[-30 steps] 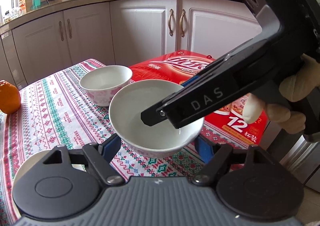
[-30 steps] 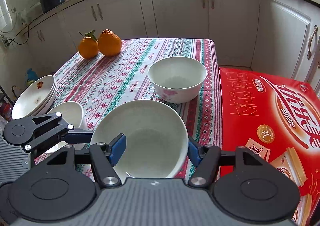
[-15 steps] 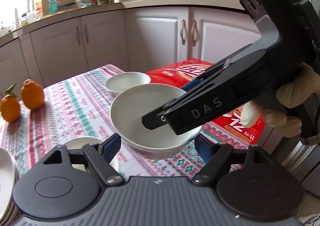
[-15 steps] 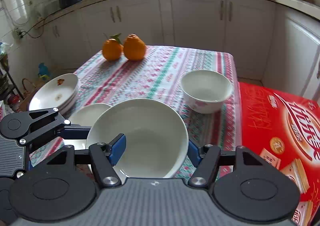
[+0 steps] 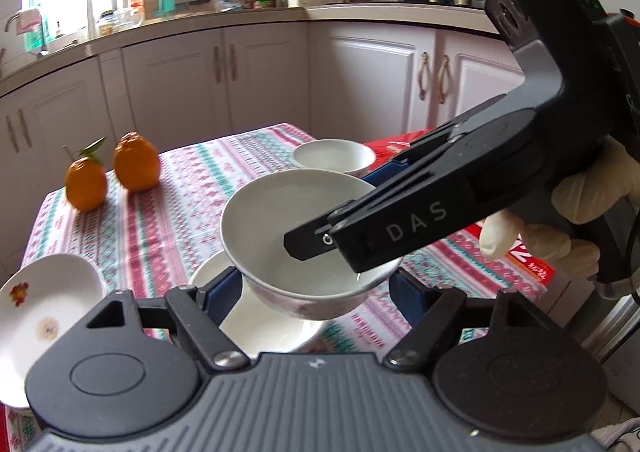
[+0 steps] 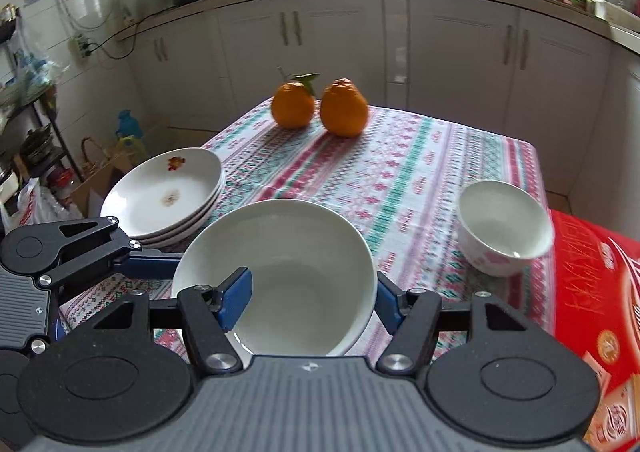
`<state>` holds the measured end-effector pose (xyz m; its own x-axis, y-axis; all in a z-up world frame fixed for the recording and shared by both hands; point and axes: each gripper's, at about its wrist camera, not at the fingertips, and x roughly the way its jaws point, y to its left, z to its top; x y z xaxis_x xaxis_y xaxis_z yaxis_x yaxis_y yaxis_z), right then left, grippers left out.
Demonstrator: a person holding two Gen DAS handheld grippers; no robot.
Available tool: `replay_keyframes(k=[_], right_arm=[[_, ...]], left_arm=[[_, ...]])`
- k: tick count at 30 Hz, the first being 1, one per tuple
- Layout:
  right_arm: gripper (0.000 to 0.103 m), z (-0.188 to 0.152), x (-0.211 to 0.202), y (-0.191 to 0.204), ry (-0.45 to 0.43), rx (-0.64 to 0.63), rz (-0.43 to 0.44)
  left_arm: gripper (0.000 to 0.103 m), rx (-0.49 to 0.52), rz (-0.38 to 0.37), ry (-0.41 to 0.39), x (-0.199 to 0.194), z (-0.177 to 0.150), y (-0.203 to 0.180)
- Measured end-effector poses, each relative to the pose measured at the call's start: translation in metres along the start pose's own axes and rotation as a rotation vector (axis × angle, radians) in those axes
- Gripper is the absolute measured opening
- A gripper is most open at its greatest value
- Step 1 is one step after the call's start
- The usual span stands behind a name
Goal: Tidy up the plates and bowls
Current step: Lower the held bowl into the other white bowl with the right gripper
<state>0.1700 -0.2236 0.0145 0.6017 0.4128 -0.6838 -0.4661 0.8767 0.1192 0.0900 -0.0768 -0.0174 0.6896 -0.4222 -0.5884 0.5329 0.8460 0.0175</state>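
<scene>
**Bowl held over another bowl near the plates**

While the right tool (image 6: 310, 302) grips a white bowl (image 6: 280, 252) by its rim, one finger inside and one outside, the bowl hangs at lower centre above a second bowl (image 5: 256, 316) on the worktop (image 6: 400, 167). The left tool (image 5: 314, 292) stands wide open around it, holding nothing. A stack of plates (image 6: 168, 191) sits close at left; oranges (image 6: 320, 107) at upper centre, a third bowl (image 6: 504, 228) and a red box (image 6: 592, 284) at right.
</scene>
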Motion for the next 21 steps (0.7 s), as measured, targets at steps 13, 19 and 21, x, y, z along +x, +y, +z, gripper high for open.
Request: replay_keyframes(k=[13,19,21], right_arm=[[0.07,0.01,0.034,0.012,0.03,-0.019,0.032],[0.07,0.009,0.041,0.013,0.044,-0.027,0.034],[0.07,0.008,0.043,0.014,0.046,-0.029,0.031]], left_arm=[[0.08,-0.061,0.021,0.042,0.009,-0.012,0.024],[0.08,-0.081,0.02,0.058,0.013,-0.014,0.028],[0.08,-0.081,0.02,0.06,0.013,-0.014,0.028]])
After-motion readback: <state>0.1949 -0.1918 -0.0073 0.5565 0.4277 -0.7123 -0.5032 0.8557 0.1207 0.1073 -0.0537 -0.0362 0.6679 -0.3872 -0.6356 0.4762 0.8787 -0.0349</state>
